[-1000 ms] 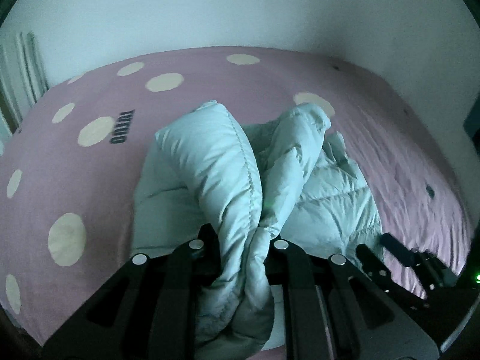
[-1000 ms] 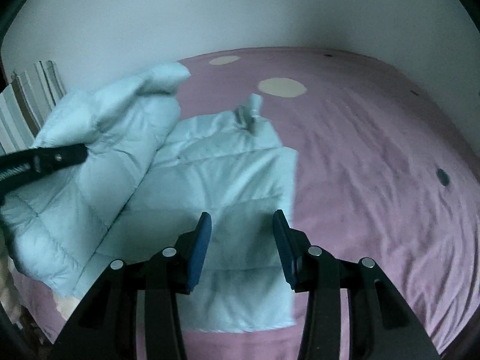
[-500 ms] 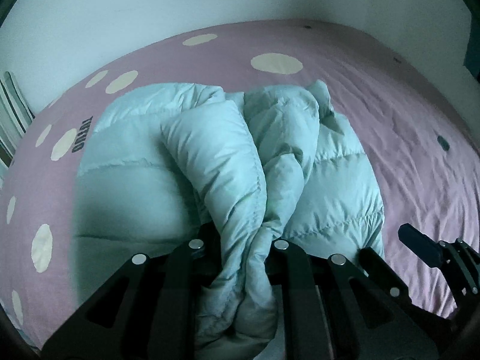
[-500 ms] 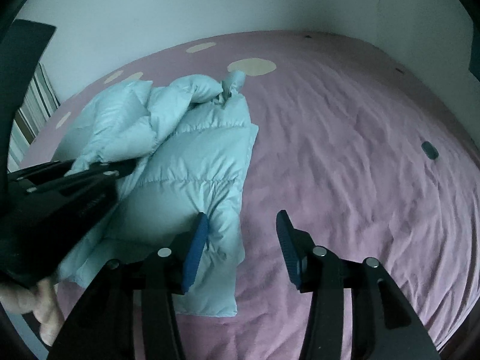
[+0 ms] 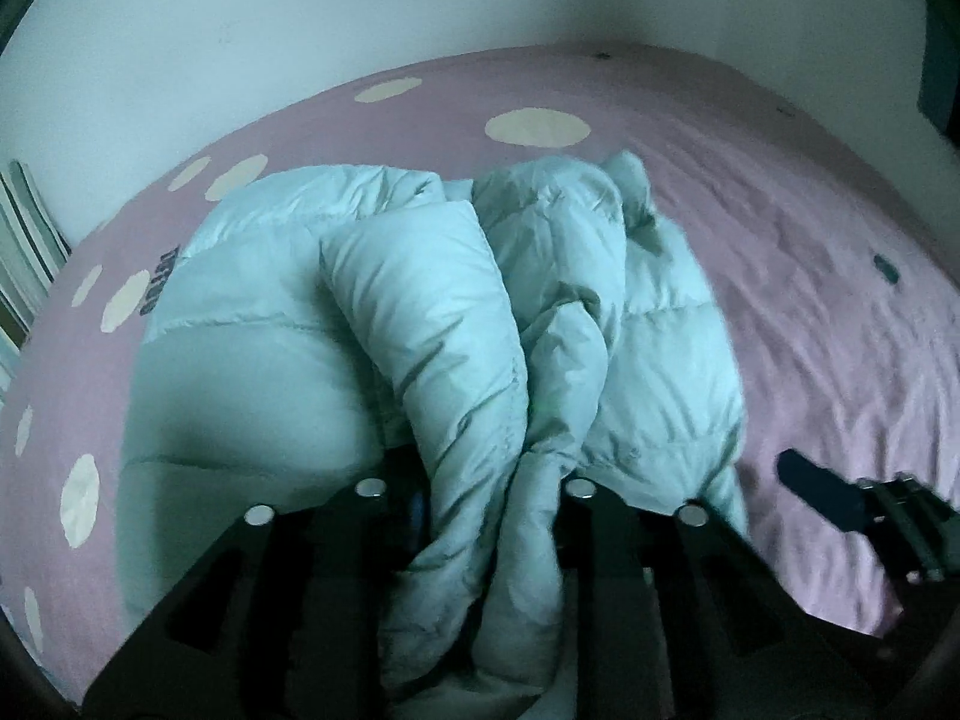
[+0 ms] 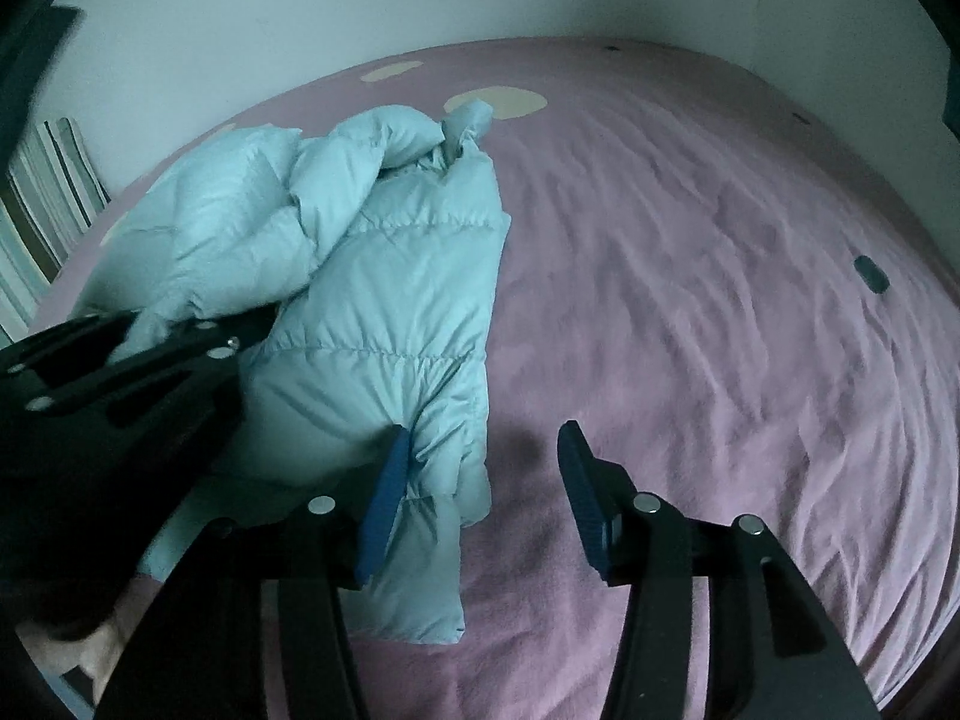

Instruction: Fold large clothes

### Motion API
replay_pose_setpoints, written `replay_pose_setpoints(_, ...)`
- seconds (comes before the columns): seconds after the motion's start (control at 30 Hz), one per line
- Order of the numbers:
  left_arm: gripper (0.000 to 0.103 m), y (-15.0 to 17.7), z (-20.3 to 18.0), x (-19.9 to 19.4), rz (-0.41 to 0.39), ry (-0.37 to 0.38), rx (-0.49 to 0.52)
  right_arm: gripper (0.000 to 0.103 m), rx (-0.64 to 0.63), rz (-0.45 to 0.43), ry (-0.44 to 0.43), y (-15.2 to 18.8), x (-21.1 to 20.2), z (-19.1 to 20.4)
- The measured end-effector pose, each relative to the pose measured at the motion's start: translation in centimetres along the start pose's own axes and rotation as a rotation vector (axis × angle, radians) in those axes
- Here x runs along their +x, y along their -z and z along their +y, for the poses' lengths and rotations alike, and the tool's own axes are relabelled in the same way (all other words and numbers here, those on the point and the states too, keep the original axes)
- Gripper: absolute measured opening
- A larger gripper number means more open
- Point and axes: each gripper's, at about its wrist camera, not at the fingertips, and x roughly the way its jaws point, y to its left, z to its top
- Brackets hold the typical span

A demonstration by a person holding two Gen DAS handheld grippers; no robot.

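Observation:
A pale blue puffer jacket (image 5: 420, 324) lies bunched on a pink bed. My left gripper (image 5: 474, 486) is shut on a gathered fold of the jacket, which hangs down between its jaws. In the right wrist view the jacket (image 6: 396, 300) lies left of centre, and the left gripper (image 6: 198, 342) shows at the left edge, gripping it. My right gripper (image 6: 480, 480) is open and empty, low over the bed, its left pad against the jacket's near right edge. It also shows at the right edge of the left wrist view (image 5: 840, 492).
The pink bedspread (image 6: 720, 300) has cream dots (image 5: 537, 127) and is wrinkled. A white wall runs behind the bed. A striped pillow (image 6: 42, 198) stands at the far left. A small dark mark (image 6: 871, 275) lies on the spread at right.
The left gripper has carried the held fold down and over the jacket body. The right gripper has moved right, from over the jacket to its right edge.

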Motion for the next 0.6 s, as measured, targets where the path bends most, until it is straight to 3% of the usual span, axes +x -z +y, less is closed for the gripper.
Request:
replay_pose_setpoints(0.1, 0.044, -0.2, 0.1, -1.7, -0.006, 0.037, -0.007, 0.054, 0.005, 0.001, 0.005, -0.1, 0.0, -0.1)
replay_pose_setpoints(0.27, 0.055, -0.9, 0.2, -5.5, -0.052, 0.085, 0.004, 0.054, 0.005, -0.005, 0.023, -0.1, -0.3, 0.2)
replay_pose_setpoints(0.33, 0.065, -1.2, 0.4, -7.5, -0.084, 0.100, 0.007, 0.054, 0.007, -0.005, 0.026, -0.1, -0.5, 0.1)
replay_pose_setpoints(0.47, 0.071, -1.7, 2.1, -11.7, -0.173, 0.112, 0.014, 0.054, 0.014, -0.005, 0.032, -0.3, -0.7, 0.0)
replay_pose_setpoints(0.6, 0.074, -1.8, 5.9, -13.6, -0.215, 0.062, -0.034, 0.054, 0.011, -0.016, 0.046, -0.7, -1.4, 0.2)
